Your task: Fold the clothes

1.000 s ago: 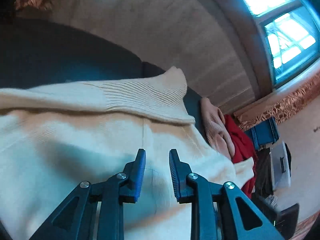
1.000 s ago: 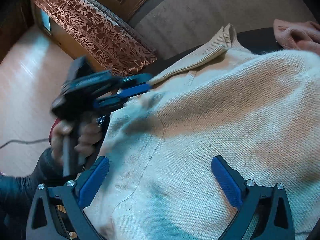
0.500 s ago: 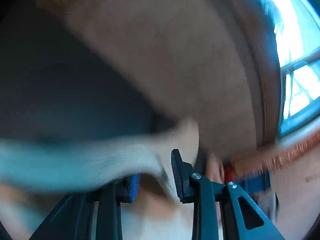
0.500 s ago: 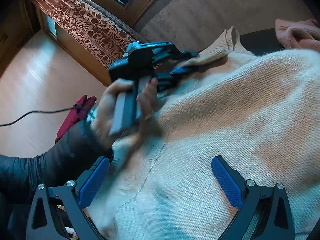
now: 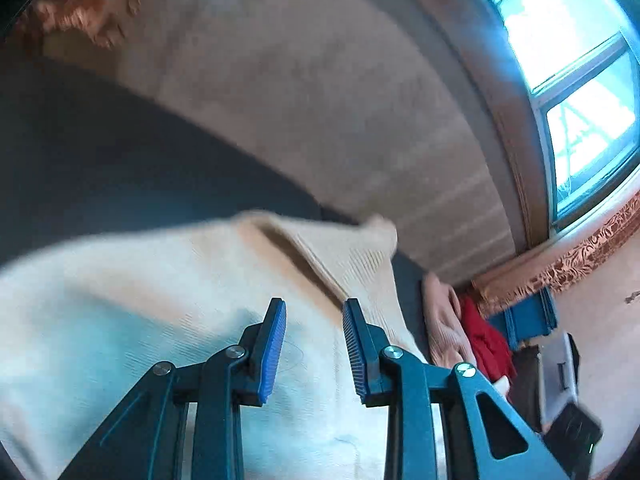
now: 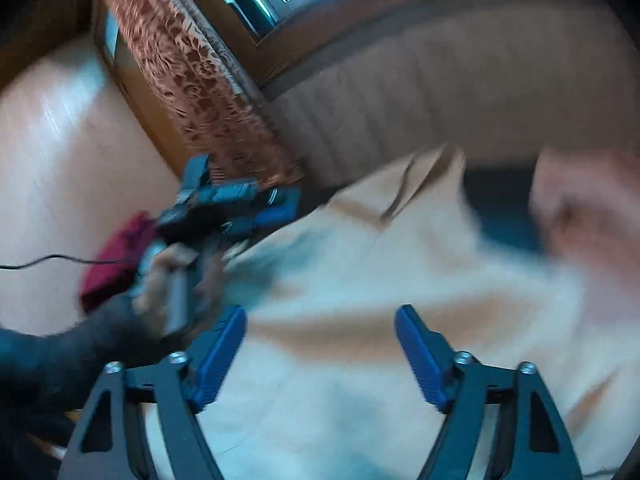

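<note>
Lying spread over the dark sofa seat (image 5: 120, 152), the cream sweater (image 5: 120, 300) now shows its ribbed cuff (image 5: 352, 256) flopped across the body, where a second ago it stretched sideways. That reads as a sleeve fold just laid down. Left gripper (image 5: 314, 340) hovers over it, jaws narrowly parted and empty; half a second ago cloth blurred between them. Right gripper (image 6: 320, 356) gapes wide, holding nothing.

Home living room, upholstered sofa (image 5: 320, 92), patterned curtain (image 6: 192, 80), window (image 5: 580, 92), wooden floor (image 6: 52, 168)
</note>
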`<state>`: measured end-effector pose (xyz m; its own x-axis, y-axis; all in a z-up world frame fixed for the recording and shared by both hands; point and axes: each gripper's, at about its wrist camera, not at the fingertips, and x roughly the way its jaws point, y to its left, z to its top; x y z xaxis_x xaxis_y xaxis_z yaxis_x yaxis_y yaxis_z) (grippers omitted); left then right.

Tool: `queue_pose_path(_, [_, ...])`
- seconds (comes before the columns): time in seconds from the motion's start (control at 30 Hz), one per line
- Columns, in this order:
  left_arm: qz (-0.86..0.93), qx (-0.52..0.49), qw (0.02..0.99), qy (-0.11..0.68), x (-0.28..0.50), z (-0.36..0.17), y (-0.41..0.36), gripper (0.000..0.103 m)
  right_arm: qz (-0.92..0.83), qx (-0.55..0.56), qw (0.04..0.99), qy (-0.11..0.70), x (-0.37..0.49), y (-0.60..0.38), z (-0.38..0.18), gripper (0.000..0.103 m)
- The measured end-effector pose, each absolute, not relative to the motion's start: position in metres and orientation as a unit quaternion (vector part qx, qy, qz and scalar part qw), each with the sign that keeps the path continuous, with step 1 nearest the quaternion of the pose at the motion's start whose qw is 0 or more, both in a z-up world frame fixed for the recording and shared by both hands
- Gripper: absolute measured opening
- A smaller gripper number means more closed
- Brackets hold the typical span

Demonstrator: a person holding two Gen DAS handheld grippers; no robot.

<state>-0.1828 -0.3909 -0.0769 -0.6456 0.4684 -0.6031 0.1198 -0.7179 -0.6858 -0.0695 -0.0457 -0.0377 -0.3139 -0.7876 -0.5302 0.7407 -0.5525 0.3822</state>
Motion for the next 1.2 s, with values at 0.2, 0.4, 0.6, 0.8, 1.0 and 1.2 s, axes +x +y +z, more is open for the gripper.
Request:
queue_pose_path(0.2, [0.798,-0.422,0.122,-0.413,-0.213,-0.097,-0.382,0.034,-0.826,0.393,0.402,0.036,-0.169,-0.090,-0.056,0.066])
queue_pose_path(0.4, [0.757,-0.442,0.140,-0.461,-0.255,-0.109,-0.378,0.041,-0.812,0.438,0.372,0.096,-0.222,-0.145,-0.091,0.049])
queue_pose_path(0.6, [0.782,-0.411,0.126,-0.451,-0.269,-0.107,-0.381,0.024,-0.810,0.425,0.375,0.148,-0.222,-0.168,-0.099,0.014])
queue_pose_path(0.8, [0.813,-0.366,0.071,-0.447,-0.283,-0.102,-0.405,0.010,-0.827,0.401,0.358,0.164,-0.220,-0.173,-0.095,0.013])
queue_pose_path(1.0, [0.827,-0.369,0.012,-0.424,-0.296,-0.104,-0.433,0.021,-0.839,0.409,0.327,0.148,-0.234,-0.178,-0.097,0.015])
queue_pose_path(1.2, [0.860,-0.371,-0.012,-0.351,-0.259,-0.093,-0.432,0.024,-0.844,0.408,0.320,0.138,-0.231,-0.175,-0.100,0.046])
